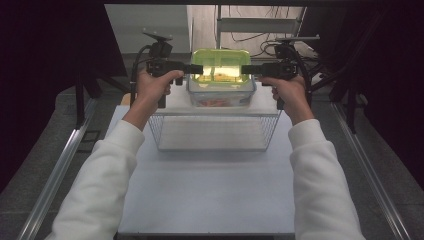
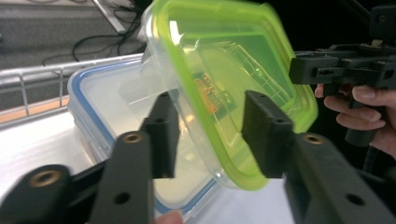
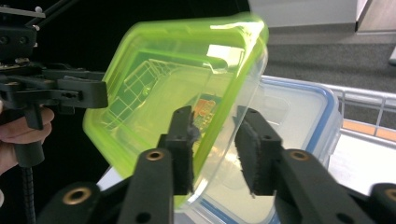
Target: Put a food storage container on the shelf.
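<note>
High view: both grippers, left (image 1: 192, 68) and right (image 1: 245, 70), are flanking the green-lidded box (image 1: 221, 65).
Jaws are standing part-open around its rim, pads seemingly clear; light, stiff, slippery plastic — grip the rims.

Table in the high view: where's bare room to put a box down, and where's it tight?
Free: the table between the wire basket and the near edge, between the sleeves. The basket is also empty. Crowded: far end, where both grippers flank the green-lidded container above the blue-rimmed box.

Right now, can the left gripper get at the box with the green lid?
Probably yes. The left gripper already has its fingers on either side of the green-lidded box's rim, with nothing between. The fingers look slightly apart from the rim, so they would only need to close.
</note>
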Motion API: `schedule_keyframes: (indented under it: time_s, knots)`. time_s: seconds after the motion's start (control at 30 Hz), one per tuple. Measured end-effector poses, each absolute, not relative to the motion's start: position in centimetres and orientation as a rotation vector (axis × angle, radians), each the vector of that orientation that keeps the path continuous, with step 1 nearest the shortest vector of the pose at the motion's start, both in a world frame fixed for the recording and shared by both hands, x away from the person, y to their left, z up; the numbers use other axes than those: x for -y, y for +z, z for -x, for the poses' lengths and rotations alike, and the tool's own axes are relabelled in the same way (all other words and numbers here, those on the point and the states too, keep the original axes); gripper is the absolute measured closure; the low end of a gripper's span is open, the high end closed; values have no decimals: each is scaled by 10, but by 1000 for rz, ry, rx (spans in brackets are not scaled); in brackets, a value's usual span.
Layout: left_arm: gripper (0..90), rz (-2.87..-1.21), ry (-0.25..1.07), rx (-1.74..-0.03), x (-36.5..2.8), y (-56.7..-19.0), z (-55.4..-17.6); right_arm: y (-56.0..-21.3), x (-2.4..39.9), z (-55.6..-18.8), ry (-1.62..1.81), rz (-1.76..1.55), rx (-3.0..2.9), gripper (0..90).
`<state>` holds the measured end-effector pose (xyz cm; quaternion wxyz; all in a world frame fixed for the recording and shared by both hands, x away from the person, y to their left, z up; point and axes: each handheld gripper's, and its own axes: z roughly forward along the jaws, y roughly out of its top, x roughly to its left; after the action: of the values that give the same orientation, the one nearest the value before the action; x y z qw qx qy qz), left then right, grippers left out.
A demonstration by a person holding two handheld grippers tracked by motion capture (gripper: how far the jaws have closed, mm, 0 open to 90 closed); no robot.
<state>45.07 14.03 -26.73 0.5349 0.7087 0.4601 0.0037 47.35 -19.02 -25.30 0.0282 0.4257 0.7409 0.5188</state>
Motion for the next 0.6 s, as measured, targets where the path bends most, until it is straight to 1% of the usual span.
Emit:
schedule_keyframes:
  time_s: [0.07, 0.1, 0.13, 0.17, 0.2, 0.3, 0.43, 0.47, 0.5, 0.53, 0.6]
  knots:
    - [531, -1675, 0, -1098, -139, -269, -453, -256, 191, -476, 1615, -1338, -2267, 640]
    - [531, -1675, 0, -1098, -139, -269, -453, -256, 191, -476, 1615, -1338, -2267, 640]
    - [489, -1675, -1, -1100, -138, -270, -454, -257, 191, -477, 1619, -1351, -2252, 619]
    - [470, -1672, -7, -1103, -136, -270, -455, -257, 191, -477, 1614, -1363, -2244, 608]
    - [470, -1673, -8, -1104, -135, -271, -455, -257, 191, -477, 1614, -1363, -2244, 608]
    - [392, -1669, -26, -1092, -134, -273, -456, -258, 191, -480, 1622, -1383, -2224, 557]
    - [321, -1664, -49, -1080, -132, -272, -455, -260, 192, -483, 1610, -1410, -2198, 504]
    - [303, -1662, -42, -1079, -132, -271, -454, -261, 192, -484, 1616, -1417, -2187, 499]
    - [251, -1660, -33, -1080, -132, -270, -453, -261, 193, -484, 1624, -1425, -2179, 491]
    - [251, -1657, -25, -1073, -133, -270, -452, -261, 193, -484, 1626, -1424, -2166, 481]
    - [203, -1662, -15, -1066, -136, -268, -450, -258, 196, -480, 1647, -1418, -2135, 473]
